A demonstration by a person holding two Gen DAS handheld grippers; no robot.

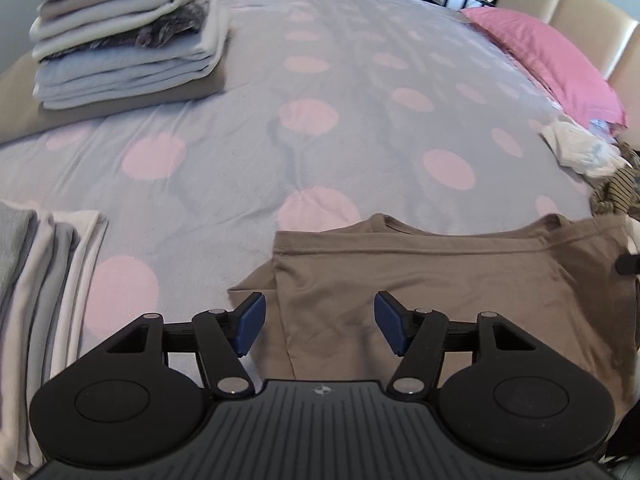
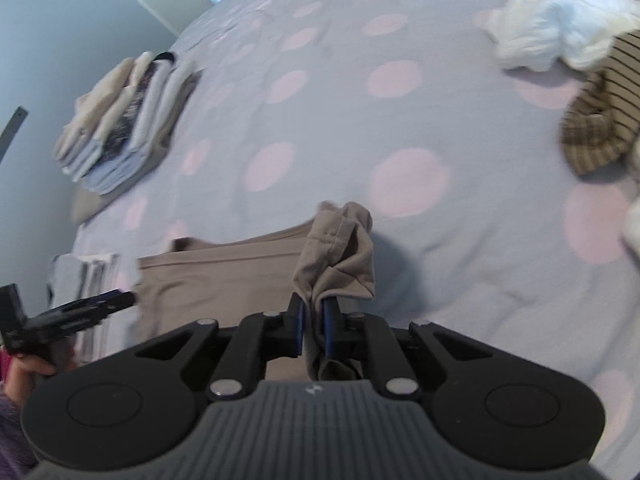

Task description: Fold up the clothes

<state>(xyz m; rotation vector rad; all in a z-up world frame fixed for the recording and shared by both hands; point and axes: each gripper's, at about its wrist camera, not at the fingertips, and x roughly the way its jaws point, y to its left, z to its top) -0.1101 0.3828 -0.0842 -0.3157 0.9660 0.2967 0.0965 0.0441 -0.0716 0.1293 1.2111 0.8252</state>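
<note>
A brown T-shirt (image 1: 440, 280) lies partly folded on the near part of the bed (image 1: 320, 120), its collar toward the far side and its left edge running just under the left claw (image 1: 318, 322). That claw hangs above the shirt's near left corner with its blue pads (image 1: 250, 326) well apart and nothing between them; the cloth lies below them, not gripped. The right claw (image 2: 314, 326) is nearly closed, its two pads pinching a bunched fold of the same shirt, which stands up in a crumpled peak just beyond the fingertips while the rest of the garment stretches flat to the left. In the right wrist view the left claw shows at the left edge, held by a hand (image 2: 30, 364). There is one brown shirt being worked. Two stacks of folded clothes are on the bed: a tall one (image 1: 128, 40) at the far left, in beige, grey and pale blue layers, and a lower one (image 1: 36, 280) at the near left edge, in grey and white. At the far right lie one crumpled white garment (image 2: 560, 40) and, beside it, one striped brown garment (image 2: 600, 120). One pink pillow (image 1: 548, 64) rests against the headboard (image 1: 580, 4) at the far right.
</note>
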